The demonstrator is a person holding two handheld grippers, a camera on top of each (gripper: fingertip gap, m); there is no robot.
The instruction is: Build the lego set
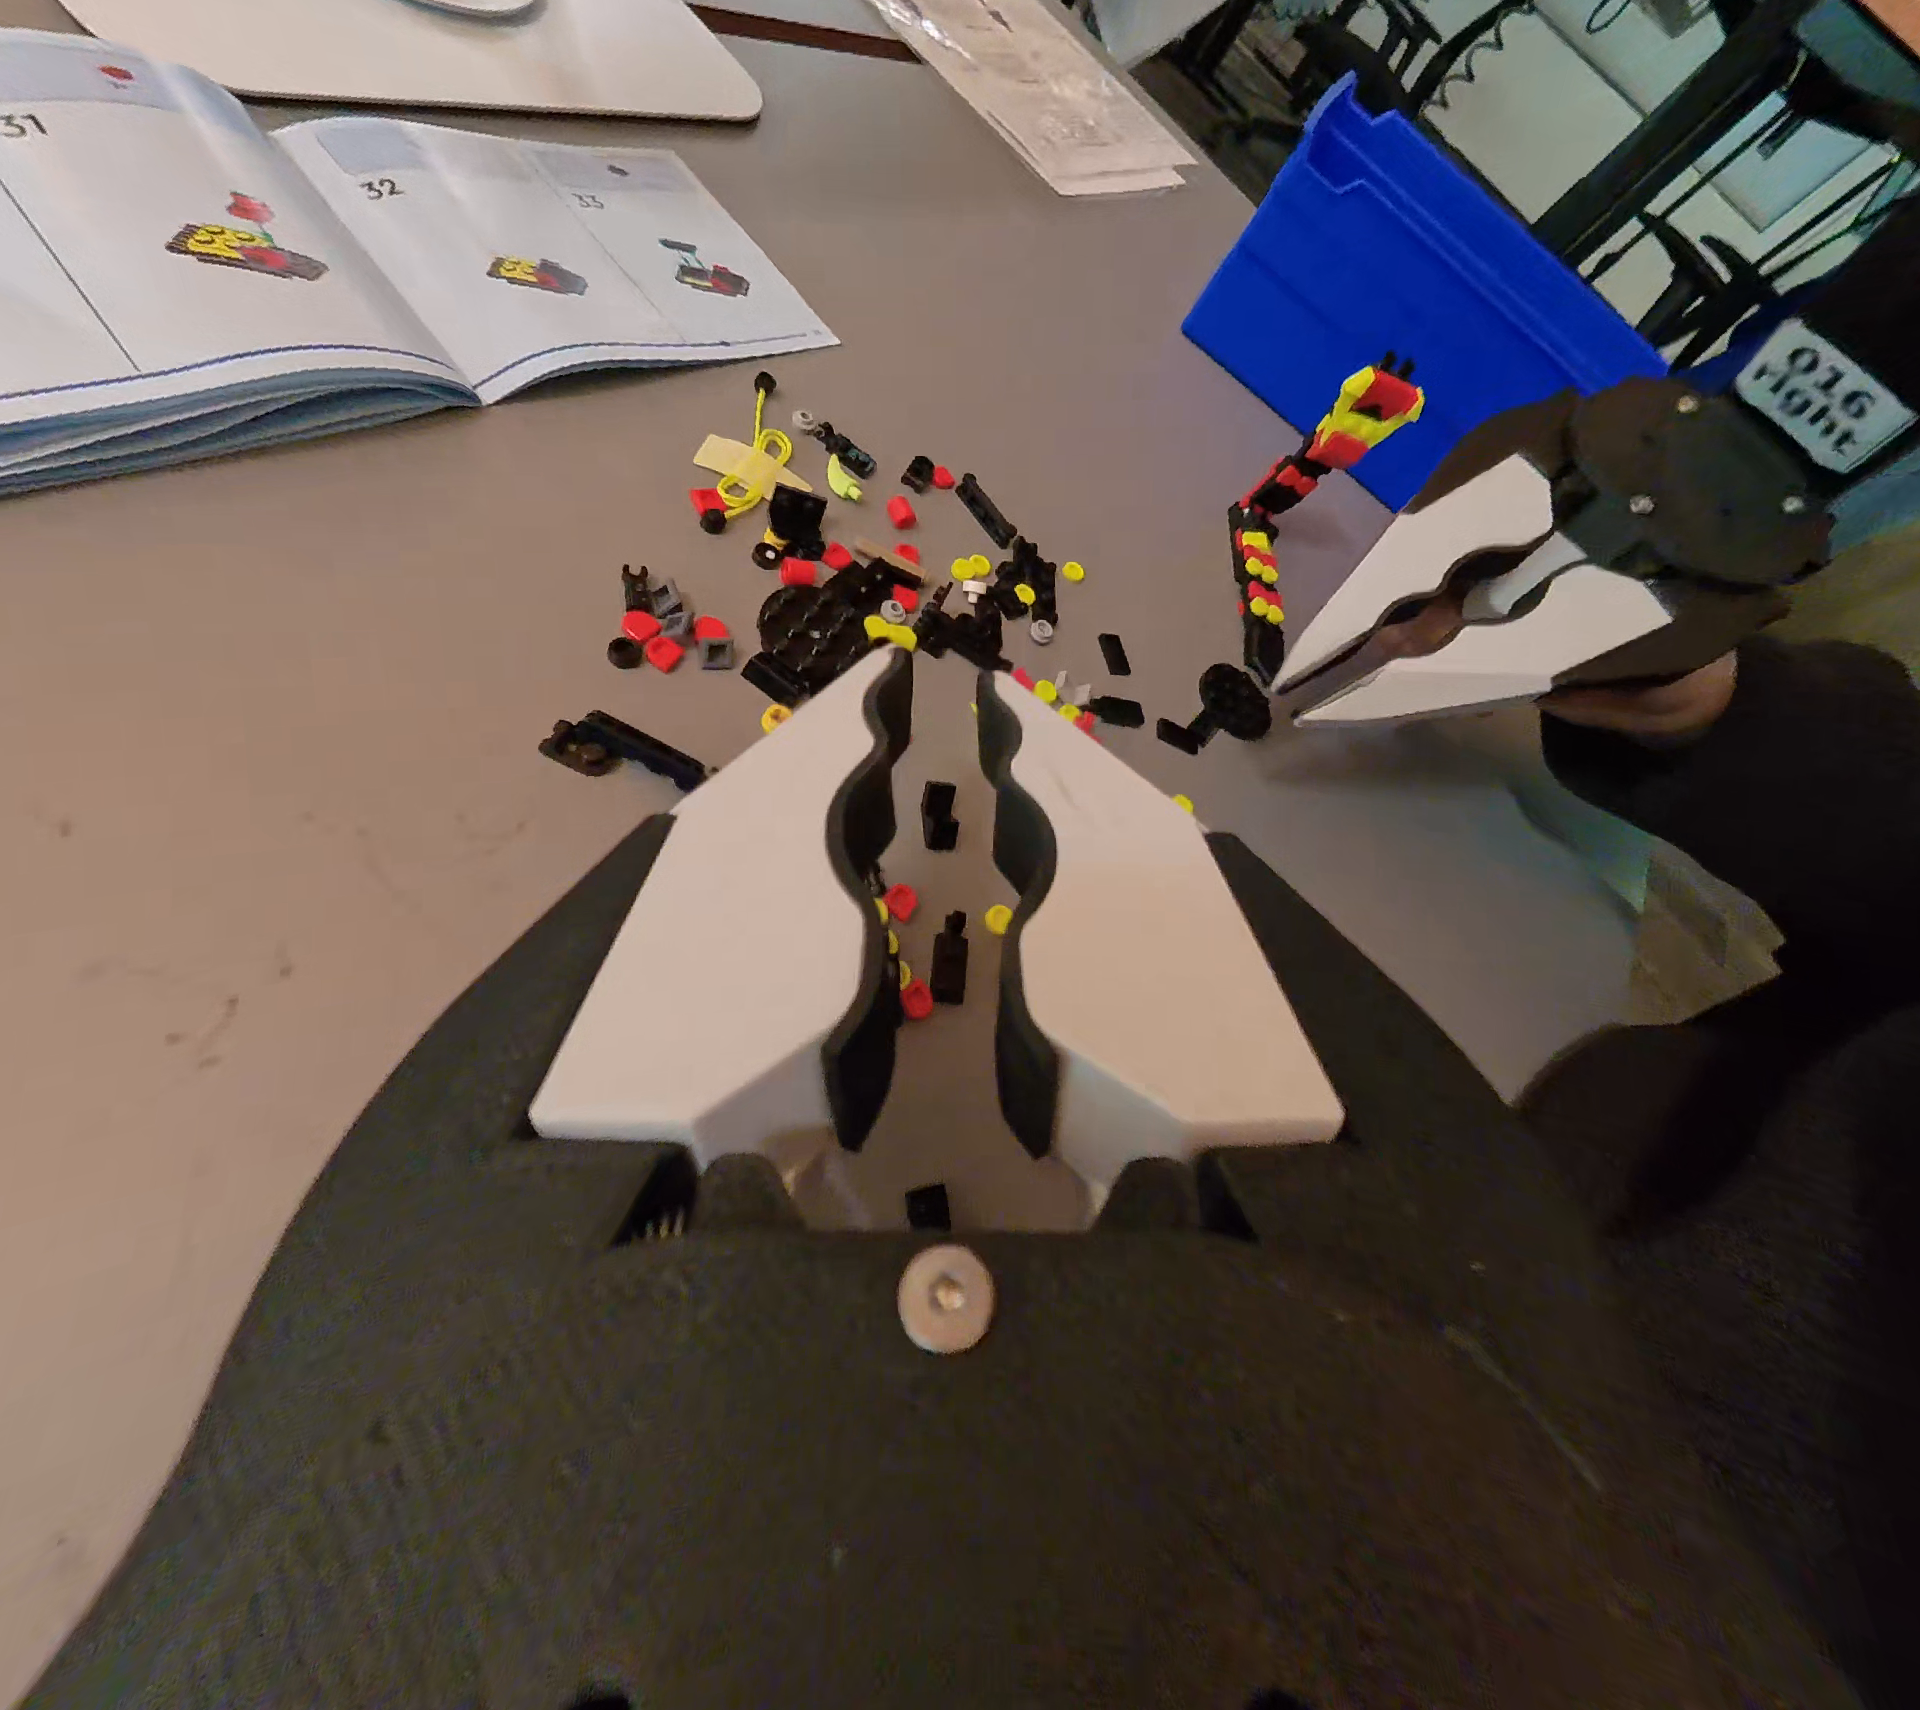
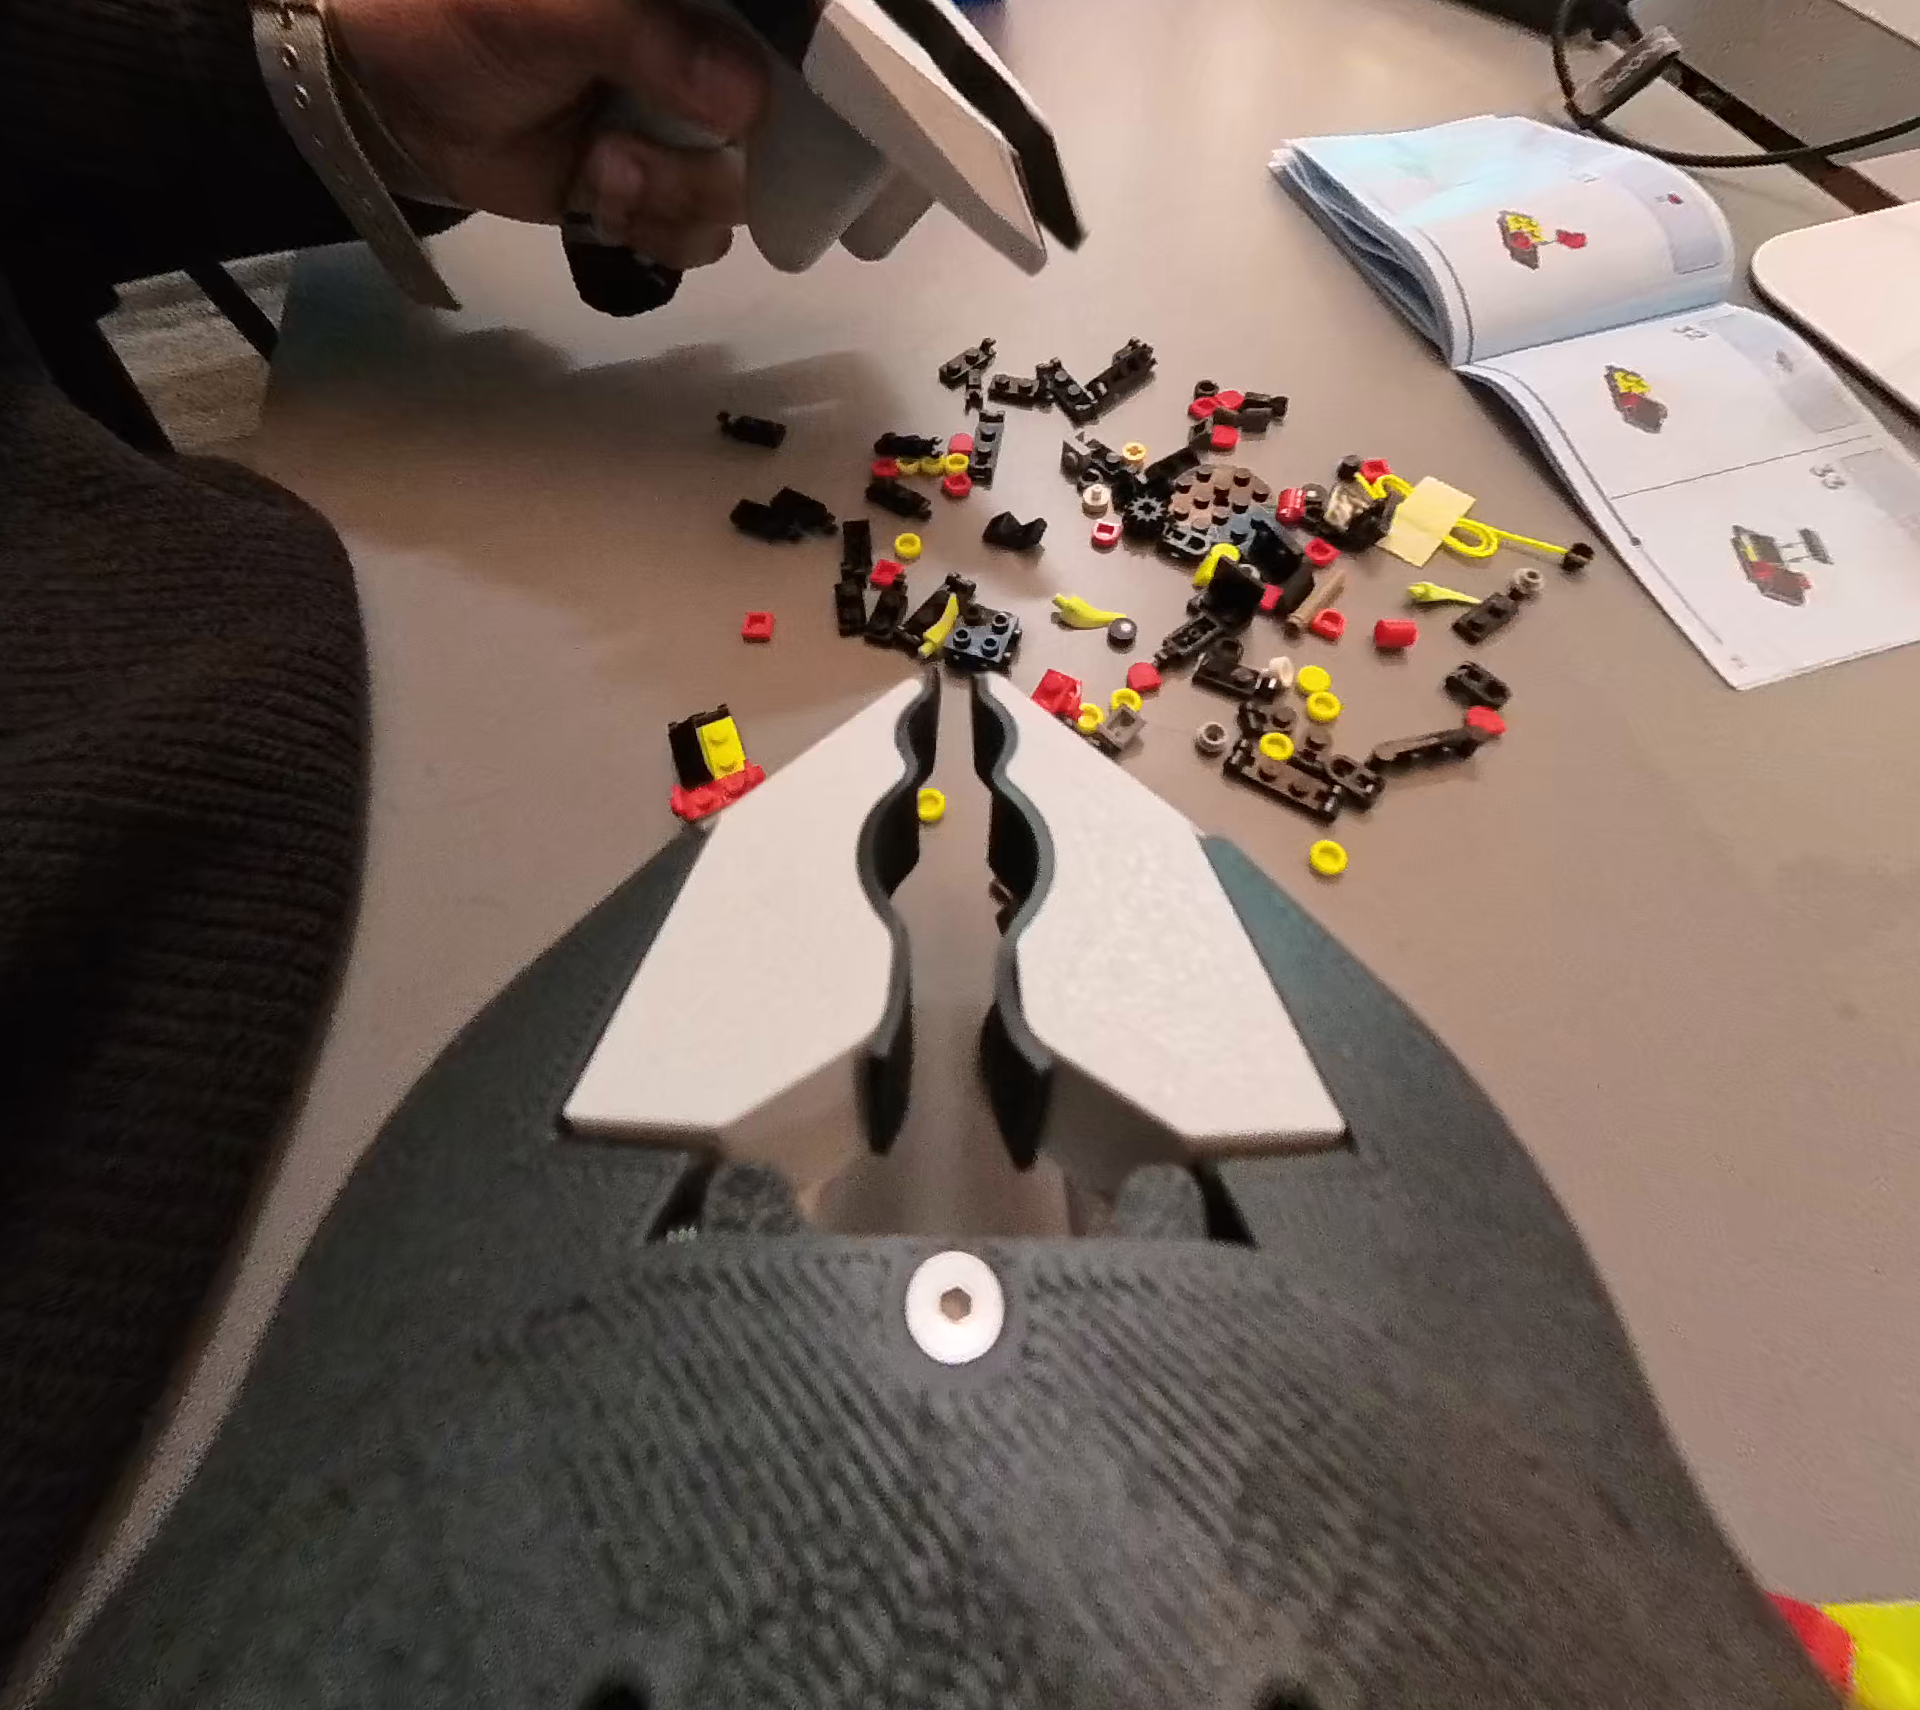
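Loose lego pieces are scattered over the middle of the grey table, with a long red, yellow and black built strip lying at 3 o'clock of the pile. The left gripper is held low over the near edge of the pile, fingers parted and holding nothing. The right gripper is angled down at the pile likewise, slightly parted and empty. An open instruction booklet is seen at 10 o'clock, a blue bin at 2 o'clock.
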